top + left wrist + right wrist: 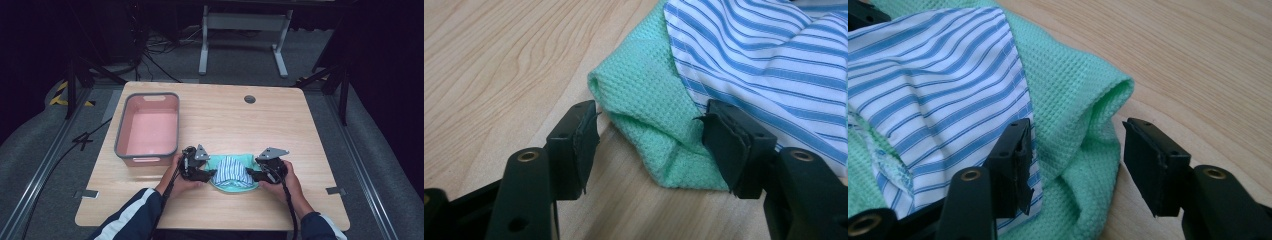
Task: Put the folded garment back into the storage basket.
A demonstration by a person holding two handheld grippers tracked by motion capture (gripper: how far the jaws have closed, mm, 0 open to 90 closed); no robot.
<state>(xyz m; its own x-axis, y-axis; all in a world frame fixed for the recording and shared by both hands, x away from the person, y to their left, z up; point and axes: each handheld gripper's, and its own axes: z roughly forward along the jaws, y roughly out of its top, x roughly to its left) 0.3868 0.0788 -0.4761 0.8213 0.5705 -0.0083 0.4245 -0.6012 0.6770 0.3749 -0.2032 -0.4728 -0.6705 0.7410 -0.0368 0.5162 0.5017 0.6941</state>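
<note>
From the high view, my left gripper (206, 174) and my right gripper (254, 174) sit at the two ends of a small bundle — a green waffle cloth (222, 162) with a blue-striped cloth (233, 172) lying on top — near the front edge of the tabletop (225, 120). The pink bin (148, 125) stands just to the left of it and nothing is in it. So I judge the work as barely begun: the bundle is bracketed, not lifted, and the grasp and any carry are left.

The left gripper view gives what the high one cannot: my fingers (579, 145) stand spread around a folded corner of the green waffle cloth (649, 115). One pad sits on bare wood clear of the fabric, the other is right at the fold beside the blue-striped cloth (764, 60). No pinch yet.

The right gripper view shows the other end — my fingers (1015, 160) spread, one resting over the striped edge (948, 100), the other off on the wood, with the green fold (1083, 115) between them and not squeezed.
</note>
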